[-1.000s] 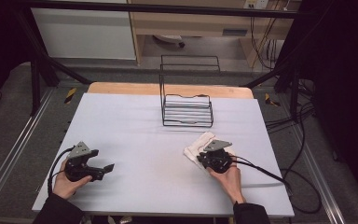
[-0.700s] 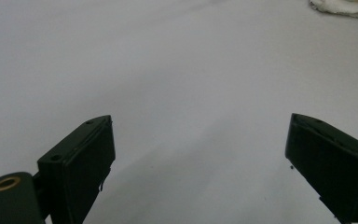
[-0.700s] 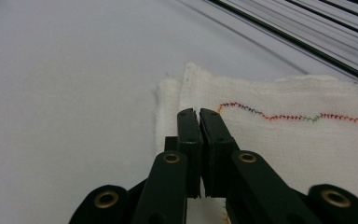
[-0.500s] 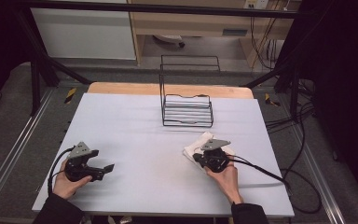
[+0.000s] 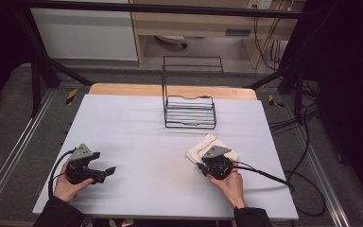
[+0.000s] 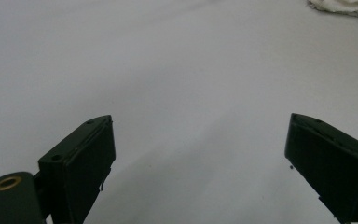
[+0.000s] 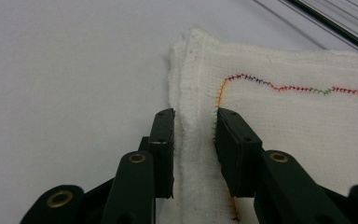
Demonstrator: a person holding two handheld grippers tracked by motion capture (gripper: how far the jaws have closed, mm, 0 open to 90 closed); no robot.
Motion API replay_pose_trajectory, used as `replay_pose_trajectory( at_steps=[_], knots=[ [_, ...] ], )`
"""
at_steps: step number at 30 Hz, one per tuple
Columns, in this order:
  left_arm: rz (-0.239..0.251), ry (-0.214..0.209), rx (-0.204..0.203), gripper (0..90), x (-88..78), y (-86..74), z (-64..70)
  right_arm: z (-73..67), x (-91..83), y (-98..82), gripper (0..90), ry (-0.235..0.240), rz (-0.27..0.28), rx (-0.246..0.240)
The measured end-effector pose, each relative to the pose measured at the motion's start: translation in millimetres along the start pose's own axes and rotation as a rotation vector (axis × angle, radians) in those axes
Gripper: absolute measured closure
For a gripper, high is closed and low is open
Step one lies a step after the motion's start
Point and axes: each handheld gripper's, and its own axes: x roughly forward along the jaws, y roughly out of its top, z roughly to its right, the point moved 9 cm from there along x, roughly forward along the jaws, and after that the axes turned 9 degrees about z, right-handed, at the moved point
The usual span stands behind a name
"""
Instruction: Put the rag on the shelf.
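Note:
A folded white cloth (image 5: 202, 144) with multicoloured stitching (image 7: 298, 126) lies flat on the white table (image 5: 123, 123) at the right front. My right gripper (image 5: 208, 159) points at its near edge. Its jaws have just been opening and now stand a little apart (image 7: 193, 116). The cloth's folded edge lies between them and the pads do not press on it. My left gripper (image 5: 108, 171) rests at the left front, held in a hand. It is wide open (image 6: 200, 135) over bare table with nothing between its fingers. A corner of the cloth (image 6: 340, 5) lies far off in the left gripper view.
A black wire rack (image 5: 189, 111) stands at the back middle of the table, beyond the cloth. A cable (image 5: 264, 172) trails from the right gripper off the right edge. The wooden table edge (image 5: 123, 90) runs along the back.
The right gripper has shifted slightly toward the person and the cloth looks flatter on the table. The left gripper has not moved.

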Motion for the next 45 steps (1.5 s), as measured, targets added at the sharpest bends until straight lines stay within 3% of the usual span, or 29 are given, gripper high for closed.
replay_pose_trajectory(
  at_steps=[8,14,18,26,28,32,37,42,45],
  knots=[
    [-0.001,-0.002,0.002,8.5,0.1,-0.1,0.6,1.5,1.5,-0.7,75.0,-0.020,-0.002,-0.044],
    [0.000,0.001,-0.003,8.5,-0.6,0.0,-0.2,-2.7,-1.1,-2.2,63.3,-0.003,-0.004,-0.053],
    [0.000,-0.002,-0.003,8.6,-0.5,-0.2,0.2,-1.3,-5.8,-4.7,63.4,-0.029,-0.009,-0.065],
    [-0.001,0.000,0.002,8.8,-0.6,0.3,0.8,2.1,-3.2,-6.1,76.9,-0.076,-0.017,-0.122],
    [-0.001,0.000,0.002,8.8,-0.6,0.2,0.7,2.8,-3.0,-5.8,78.3,-0.078,-0.018,-0.114],
    [0.000,-0.002,0.000,9.0,-0.8,0.2,0.3,6.2,-3.3,-3.1,82.4,-0.064,-0.042,-0.022],
    [0.006,-0.003,-0.004,9.1,-0.8,1.0,0.2,6.7,-5.1,1.4,83.2,-0.049,-0.019,0.002],
    [0.001,-0.004,0.001,9.1,-0.6,0.7,0.5,2.8,-10.1,8.9,83.4,-0.004,0.014,0.041],
    [0.000,-0.004,0.001,9.1,-0.5,0.6,0.6,-6.9,-11.3,13.6,83.4,0.051,0.027,0.061]
  ],
)
